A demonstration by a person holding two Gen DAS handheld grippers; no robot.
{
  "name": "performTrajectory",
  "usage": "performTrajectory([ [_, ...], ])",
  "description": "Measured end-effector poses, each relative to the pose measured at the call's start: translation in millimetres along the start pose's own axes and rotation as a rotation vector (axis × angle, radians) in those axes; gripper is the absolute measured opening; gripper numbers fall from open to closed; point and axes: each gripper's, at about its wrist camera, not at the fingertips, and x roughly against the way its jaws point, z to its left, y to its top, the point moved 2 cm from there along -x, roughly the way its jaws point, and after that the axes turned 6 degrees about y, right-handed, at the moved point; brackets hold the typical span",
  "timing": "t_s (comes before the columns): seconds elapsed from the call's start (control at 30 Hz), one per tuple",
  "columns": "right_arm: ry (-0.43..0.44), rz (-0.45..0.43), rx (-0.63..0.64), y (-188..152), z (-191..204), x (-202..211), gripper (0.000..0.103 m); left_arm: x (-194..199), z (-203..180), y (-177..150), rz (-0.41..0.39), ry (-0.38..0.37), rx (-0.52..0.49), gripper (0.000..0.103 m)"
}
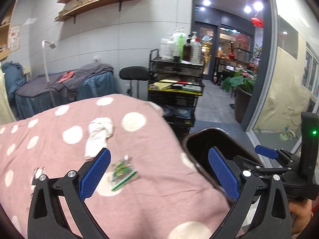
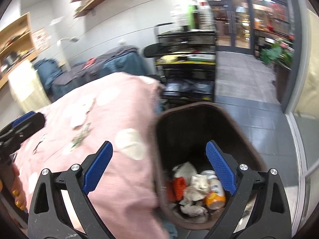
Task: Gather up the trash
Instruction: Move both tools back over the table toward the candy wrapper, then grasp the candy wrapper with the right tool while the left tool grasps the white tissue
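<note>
A pink, white-dotted blanket (image 1: 139, 179) covers the bed. On it lie a crumpled white tissue (image 1: 98, 134), a clear wrapper with green print (image 1: 122, 171) and a small white scrap (image 1: 37, 174). My left gripper (image 1: 159, 171) hovers open over the blanket, the wrapper just right of its left finger. A dark brown bin (image 2: 199, 111) stands beside the bed. Inside are crumpled paper (image 2: 196, 185), an orange item (image 2: 178, 186) and a yellow-bottomed bottle (image 2: 216, 193). My right gripper (image 2: 159, 165) is open and empty over the bin's near rim.
A black cart (image 1: 175, 83) with bottles on top stands past the bed's far corner, a black stool (image 1: 134, 73) beside it. Another bed with blue and grey covers (image 1: 65, 85) lies at the back left. A grey tiled floor (image 2: 249, 107) runs to a glass door at right.
</note>
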Motion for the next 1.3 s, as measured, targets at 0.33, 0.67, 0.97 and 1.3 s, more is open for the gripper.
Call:
performTrajectory([
  [0.33,0.204,0.140,0.167,10,93,-48,0.093,8,96,-28,0.051,0.179,0.101,0.097],
  [0.67,0.285,0.317,0.274,17,164,-109,0.093,6,181,-58,0.164,0.308,0.162,0.097],
  [0.97,0.176,0.512,0.351,8,194,-179,0.093,-5,195,-62,0.194,0.297,0.178,0.097],
  [1.3,0.013,0.569,0.502,3,208,-215,0.062,-18,206,-57,0.193,0.274,0.194,0.097],
])
